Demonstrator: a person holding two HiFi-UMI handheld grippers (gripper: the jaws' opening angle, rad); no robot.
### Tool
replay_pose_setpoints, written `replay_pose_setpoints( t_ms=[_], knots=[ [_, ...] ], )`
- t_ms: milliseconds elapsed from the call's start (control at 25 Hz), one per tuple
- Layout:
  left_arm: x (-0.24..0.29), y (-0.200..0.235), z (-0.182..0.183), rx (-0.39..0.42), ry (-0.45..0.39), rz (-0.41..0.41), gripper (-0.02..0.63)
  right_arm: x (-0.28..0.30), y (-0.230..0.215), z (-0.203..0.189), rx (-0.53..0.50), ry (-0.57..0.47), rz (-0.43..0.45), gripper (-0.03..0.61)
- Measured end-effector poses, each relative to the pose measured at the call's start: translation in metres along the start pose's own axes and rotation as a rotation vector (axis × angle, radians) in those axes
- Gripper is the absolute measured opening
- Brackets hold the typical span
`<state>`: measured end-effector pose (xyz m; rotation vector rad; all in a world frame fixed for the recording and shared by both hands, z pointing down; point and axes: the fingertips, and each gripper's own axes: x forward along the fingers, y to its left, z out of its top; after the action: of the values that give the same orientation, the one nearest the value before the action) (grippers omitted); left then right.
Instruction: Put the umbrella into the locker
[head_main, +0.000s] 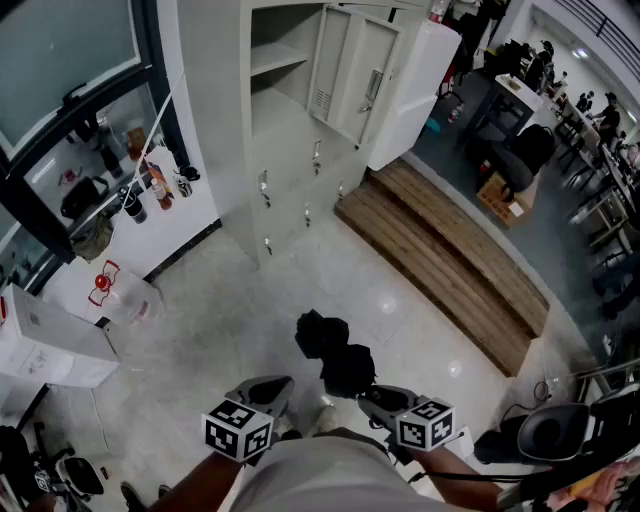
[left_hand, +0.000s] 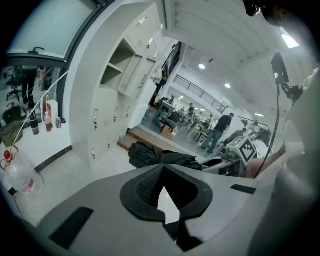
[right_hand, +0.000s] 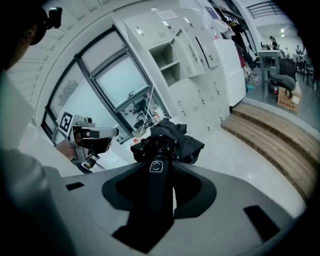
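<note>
A folded black umbrella (head_main: 335, 350) juts forward over the pale floor, its handle (right_hand: 157, 172) clamped in my right gripper (right_hand: 161, 192), which is shut on it. The bunched canopy (right_hand: 172, 140) hangs beyond the jaws. My left gripper (left_hand: 165, 197) is shut with nothing between its pads and sits just left of the umbrella (left_hand: 150, 155). In the head view both grippers, left (head_main: 275, 388) and right (head_main: 375, 397), are low in the picture. The grey locker bank (head_main: 300, 150) stands ahead with an upper compartment (head_main: 280, 60) open, its door (head_main: 345, 70) swung right.
A wooden step platform (head_main: 450, 250) runs to the right of the lockers. At the left stand a white counter (head_main: 175, 215) with bottles, a white box (head_main: 50, 340) and a clear plastic bottle (head_main: 125, 295). A black chair base (head_main: 555, 430) is at lower right.
</note>
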<state>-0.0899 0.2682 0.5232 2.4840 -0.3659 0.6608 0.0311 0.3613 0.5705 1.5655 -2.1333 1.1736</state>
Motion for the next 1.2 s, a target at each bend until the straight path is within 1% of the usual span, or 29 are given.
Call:
replay_pose_setpoints(
  t_ms=[200, 280, 440, 640, 800, 920, 1040, 1200],
  knots=[
    [0.023, -0.045, 0.01, 0.012, -0.012, -0.017, 0.011, -0.029, -0.018, 0.004, -0.01, -0.009, 0.009, 0.156],
    [0.03, -0.057, 0.014, 0.015, -0.015, -0.018, 0.011, -0.037, -0.025, 0.007, -0.017, -0.021, 0.014, 0.156],
    [0.04, -0.068, 0.014, 0.02, -0.007, -0.003, 0.011, -0.048, -0.042, 0.013, 0.014, -0.042, 0.026, 0.156],
    [0.049, -0.074, 0.019, 0.008, -0.014, 0.034, 0.011, -0.053, -0.068, 0.033, -0.025, -0.067, 0.024, 0.156],
    [0.056, -0.081, 0.021, 0.007, -0.01, 0.014, 0.011, -0.045, -0.089, 0.064, -0.078, -0.09, 0.023, 0.155],
    [0.06, -0.073, 0.028, 0.004, 0.003, -0.009, 0.011, -0.035, -0.101, 0.095, -0.099, -0.119, 0.007, 0.155],
    [0.068, -0.049, 0.045, 0.026, 0.004, -0.048, 0.011, -0.017, -0.107, 0.139, -0.136, -0.158, -0.014, 0.155],
    [0.08, -0.01, 0.073, 0.047, 0.032, -0.131, 0.011, 0.023, -0.109, 0.201, -0.183, -0.196, -0.048, 0.156]
  ],
)
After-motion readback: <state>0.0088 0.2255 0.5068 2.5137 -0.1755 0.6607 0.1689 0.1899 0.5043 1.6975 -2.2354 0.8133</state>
